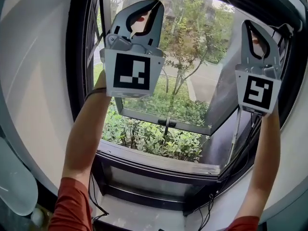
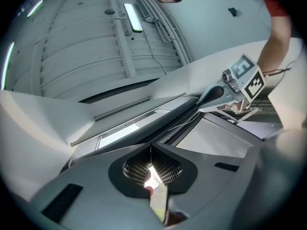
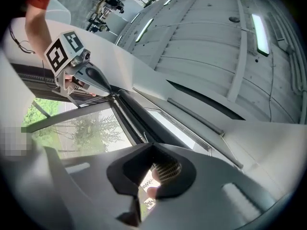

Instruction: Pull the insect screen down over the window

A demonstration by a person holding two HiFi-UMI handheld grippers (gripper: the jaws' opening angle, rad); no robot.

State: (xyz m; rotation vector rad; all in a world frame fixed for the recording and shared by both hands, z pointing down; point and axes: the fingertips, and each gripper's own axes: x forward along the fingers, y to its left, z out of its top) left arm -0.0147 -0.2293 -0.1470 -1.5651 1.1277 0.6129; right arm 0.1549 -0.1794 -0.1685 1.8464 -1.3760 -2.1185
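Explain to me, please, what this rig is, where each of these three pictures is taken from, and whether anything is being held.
There is no robot here: a person holds a two-jaw gripper in each hand. The head view comes from a camera on the person's head; it shows the left gripper and the right gripper raised before an open window, with shrubs outside. The other two pictures come from cameras riding on each gripper, looking along its jaws toward the ceiling. The marker cubes are parts of the grippers. Both pairs of jaws are shut, with nothing between them. I can't pick out the insect screen for certain.
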